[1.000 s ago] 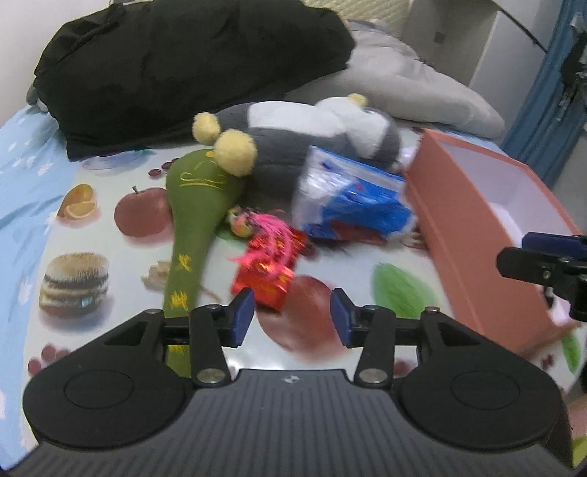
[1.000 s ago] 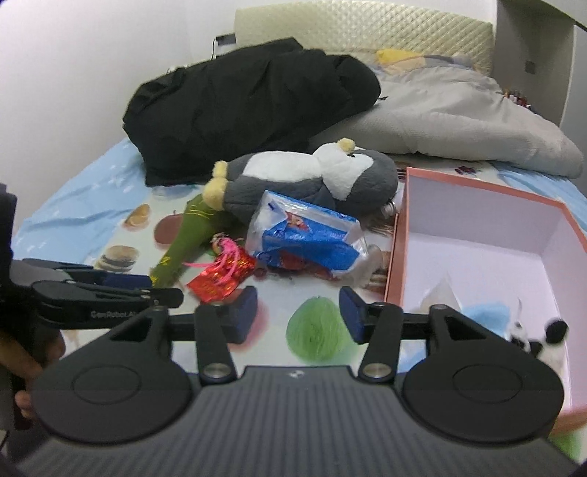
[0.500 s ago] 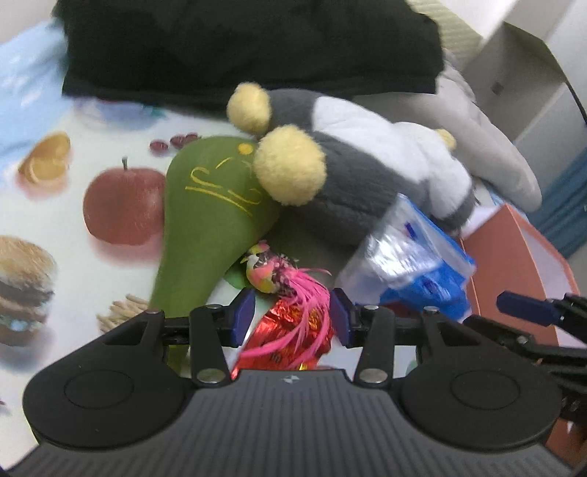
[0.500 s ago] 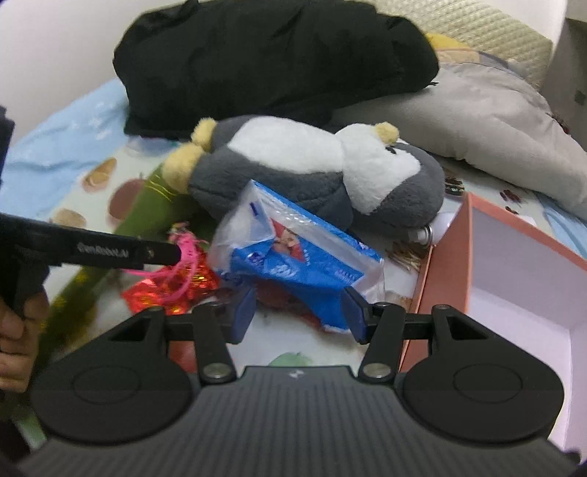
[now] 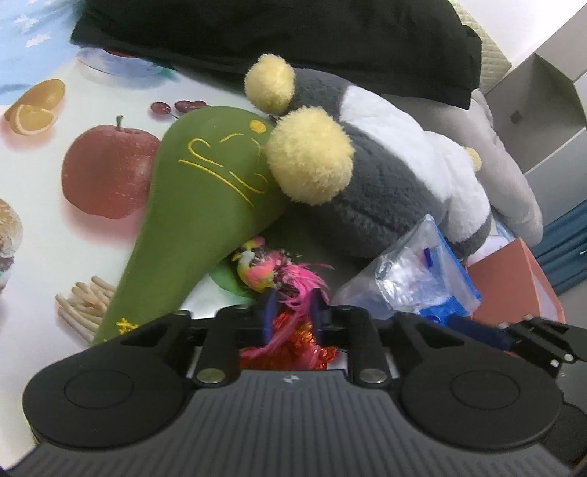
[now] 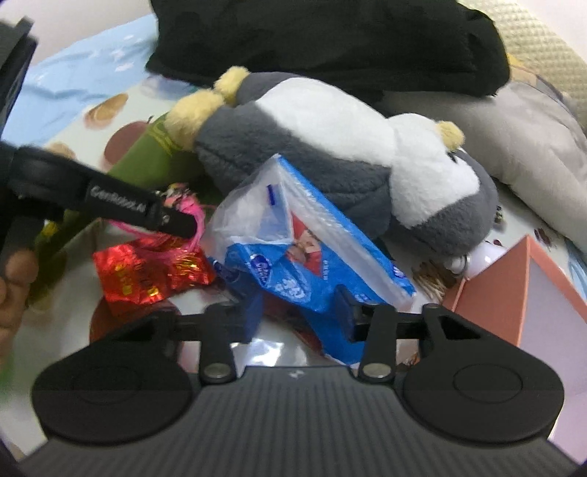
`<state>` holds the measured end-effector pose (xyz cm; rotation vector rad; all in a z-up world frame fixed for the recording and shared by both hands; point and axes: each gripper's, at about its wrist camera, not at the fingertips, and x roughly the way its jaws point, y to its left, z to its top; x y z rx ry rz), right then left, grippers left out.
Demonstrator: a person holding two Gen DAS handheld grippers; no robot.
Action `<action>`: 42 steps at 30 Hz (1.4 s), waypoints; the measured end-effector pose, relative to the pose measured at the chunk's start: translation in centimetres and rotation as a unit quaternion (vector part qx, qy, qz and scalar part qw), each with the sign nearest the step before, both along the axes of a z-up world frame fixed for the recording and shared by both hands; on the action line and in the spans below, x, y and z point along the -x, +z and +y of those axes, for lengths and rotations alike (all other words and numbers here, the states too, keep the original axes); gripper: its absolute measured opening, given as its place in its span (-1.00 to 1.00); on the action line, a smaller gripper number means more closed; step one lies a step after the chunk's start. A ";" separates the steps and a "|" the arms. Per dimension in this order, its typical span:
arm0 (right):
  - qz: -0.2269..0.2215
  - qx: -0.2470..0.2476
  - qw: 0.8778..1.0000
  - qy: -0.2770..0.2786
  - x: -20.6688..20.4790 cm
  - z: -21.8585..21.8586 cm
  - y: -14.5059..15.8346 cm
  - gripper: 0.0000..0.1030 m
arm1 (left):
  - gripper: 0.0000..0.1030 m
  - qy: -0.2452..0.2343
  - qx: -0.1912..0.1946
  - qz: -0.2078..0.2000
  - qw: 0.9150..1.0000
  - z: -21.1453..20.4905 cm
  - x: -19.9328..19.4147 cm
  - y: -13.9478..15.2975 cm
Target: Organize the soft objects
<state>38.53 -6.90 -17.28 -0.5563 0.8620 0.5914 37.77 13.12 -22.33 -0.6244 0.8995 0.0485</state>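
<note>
My left gripper (image 5: 291,315) is closing on the pink tassel (image 5: 297,282) of a red foil ornament (image 5: 290,354), and its pads pinch the strands. In the right wrist view that ornament (image 6: 146,273) lies flat on the fruit-print cloth. My right gripper (image 6: 298,311) is closing around a blue tissue pack (image 6: 312,271) in a clear bag, with both fingers against the pack's lower end. A grey and white penguin plush (image 6: 312,139) lies just behind both, resting on a green plush (image 5: 205,220).
An open orange box (image 6: 513,290) stands at the right. A black garment (image 5: 275,29) and a grey pillow (image 6: 532,139) lie behind the toys. A person's hand (image 6: 11,279) holds the left gripper's handle at the left edge.
Both grippers came down and forward onto the pile. The left jaws narrowed onto the pink tassel. The right jaws now straddle the blue tissue pack.
</note>
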 end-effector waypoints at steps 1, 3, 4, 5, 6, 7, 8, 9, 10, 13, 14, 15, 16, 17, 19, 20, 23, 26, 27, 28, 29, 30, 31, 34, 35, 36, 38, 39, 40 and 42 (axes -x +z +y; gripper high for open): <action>-0.001 0.001 1.000 0.000 0.0 0.0 0.0 -0.67 | -0.77 -0.001 0.001 0.001 1.000 -0.1 -0.1 0.0; -0.009 0.000 1.000 0.000 0.1 -0.1 0.2 -0.83 | -0.89 -0.006 -0.007 -0.004 1.000 -0.4 0.0 0.4; -0.012 -0.003 1.000 -0.004 0.1 -0.2 0.4 -0.86 | -0.90 -0.010 -0.008 -0.009 1.000 -0.5 0.2 0.7; -0.016 -0.007 1.000 -0.008 0.2 -0.4 0.8 -0.89 | -0.91 -0.011 -0.012 -0.014 1.000 -0.6 0.3 1.0; -0.021 -0.012 1.000 -0.012 0.3 -0.6 1.2 -0.92 | -0.92 -0.013 -0.016 -0.017 1.000 -0.6 0.5 1.4; -0.026 -0.015 0.999 -0.014 0.5 -0.8 1.6 -0.93 | -0.93 -0.015 -0.018 -0.022 0.999 -0.7 0.7 1.8; -0.029 -0.020 0.999 -0.017 0.7 -1.0 2.0 -0.93 | -0.93 -0.018 -0.019 -0.025 0.999 -0.7 0.9 2.1; -0.031 -0.024 0.999 -0.020 0.8 -1.2 2.5 -0.93 | -0.93 -0.021 -0.020 -0.028 0.999 -0.7 1.2 2.4; -0.031 -0.029 0.999 -0.023 1.1 -1.4 2.9 -0.93 | -0.94 -0.023 -0.023 -0.031 0.999 -0.7 1.5 2.8; -0.031 -0.047 0.998 -0.038 1.9 -2.2 4.0 -0.94 | -0.94 -0.025 -0.025 -0.035 0.999 -0.7 2.5 3.6; -0.031 -0.052 0.997 -0.043 2.3 -2.4 4.4 -0.94 | -0.94 -0.025 -0.025 -0.037 0.999 -0.7 3.0 3.8; -0.031 -0.055 0.997 -0.047 2.6 -2.6 4.6 -0.94 | -0.95 -0.025 -0.025 -0.038 0.999 -0.7 3.5 4.1; -0.031 -0.061 0.996 -0.052 3.1 -2.9 4.8 -0.94 | -0.95 -0.025 -0.024 -0.039 0.999 -0.6 4.0 4.3; -0.028 -0.067 0.996 -0.058 3.5 -3.2 5.1 -0.94 | -0.95 -0.025 -0.023 -0.041 0.999 -0.6 4.5 4.5; -0.023 -0.077 0.995 -0.067 4.6 -3.6 5.4 -0.94 | -0.95 -0.030 -0.024 -0.044 0.998 -0.7 5.7 5.1; -0.019 -0.083 0.994 -0.071 5.1 -3.7 5.5 -0.94 | -0.95 -0.033 -0.027 -0.045 0.998 -0.8 6.4 5.4; -0.008 -0.099 0.992 -0.082 6.9 -4.0 5.9 -0.94 | -0.95 -0.041 -0.032 -0.047 0.998 -1.1 8.5 6.2; -0.004 -0.110 0.990 -0.090 8.8 -4.1 6.2 -0.94 | -0.95 -0.050 -0.042 -0.048 0.997 -1.5 10.7 6.6; -0.001 -0.117 0.988 -0.097 9.5 -4.1 6.2 -0.94 | -0.95 -0.055 -0.045 -0.046 0.996 -1.6 11.5 6.6; 0.003 -0.121 0.987 -0.102 10.1 -4.2 6.1 -0.94 | -0.95 -0.059 -0.045 -0.043 0.996 -1.8 12.2 6.6; 0.006 -0.125 0.986 -0.107 10.7 -4.3 6.0 -0.94 | -0.95 -0.065 -0.044 -0.041 0.996 -2.0 13.0 6.5; 0.010 -0.129 0.985 -0.113 11.3 -4.4 5.9 -0.94 | -0.95 -0.073 -0.046 -0.040 0.995 -2.2 13.7 6.4; 0.015 -0.134 0.984 -0.119 12.0 -4.6 5.7 -0.94 | -0.95 -0.081 -0.052 -0.036 0.995 -2.6 14.3 6.2; 0.030 -0.148 0.979 -0.140 13.9 -5.3 5.1 -0.94 | -0.94 -0.105 -0.055 -0.023 0.993 -3.5 16.2 5.4; 0.036 -0.156 0.976 -0.148 14.6 -5.6 4.9 -0.94 | -0.94 -0.113 -0.059 -0.020 0.992 -3.9 16.8 5.2; 0.041 -0.162 0.974 -0.155 15.2 -5.9 4.8 -0.94 | -0.94 -0.117 -0.064 -0.017 0.991 -4.2 17.5 5.0; 0.044 -0.169 0.970 -0.168 16.5 -6.5 4.5 -0.94 | -0.94 -0.129 -0.067 -0.007 0.989 -4.7 18.5 4.5; 0.045 -0.173 0.968 -0.173 17.1 -6.8 4.3 -0.94 | -0.94 -0.135 -0.066 -0.002 0.989 -4.9 18.9 4.1; 0.049 -0.181 0.966 -0.176 17.7 -7.1 4.2 -0.94 | -0.94 -0.141 -0.067 0.004 0.988 -5.1 19.2 3.8; 0.058 -0.194 0.962 -0.183 18.3 -7.5 3.6 -0.94 | -0.94 -0.149 -0.072 0.012 0.986 -5.5 19.7 3.3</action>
